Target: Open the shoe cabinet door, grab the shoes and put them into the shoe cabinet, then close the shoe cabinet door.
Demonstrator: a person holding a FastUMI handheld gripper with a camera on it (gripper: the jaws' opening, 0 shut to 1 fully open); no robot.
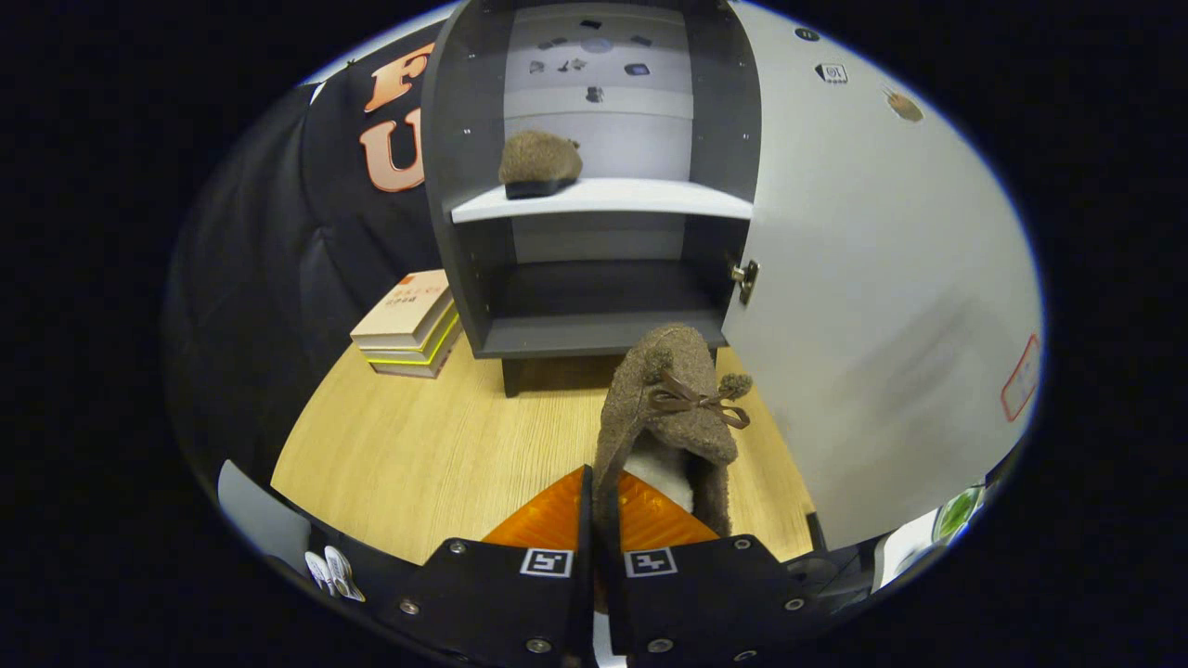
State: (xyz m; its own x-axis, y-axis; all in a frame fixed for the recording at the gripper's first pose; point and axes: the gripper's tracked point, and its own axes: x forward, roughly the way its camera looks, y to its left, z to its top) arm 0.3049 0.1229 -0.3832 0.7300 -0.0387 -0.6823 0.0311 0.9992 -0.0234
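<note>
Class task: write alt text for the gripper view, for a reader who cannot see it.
The gripper is shut on the edge of a brown fuzzy shoe, held before an open shoe cabinet on a wooden table. A matching shoe sits on the upper shelf; the door stands open to the right, books to the left.

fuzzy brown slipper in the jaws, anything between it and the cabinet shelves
Nothing visible. The gripper is shut on the fuzzy brown slipper, the white cabinet door stands swung open beside it, and the grey lower shelf lies just beyond.

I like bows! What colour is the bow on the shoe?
Brown, on the fuzzy shoe the tongs pinch; gripper view.
</note>
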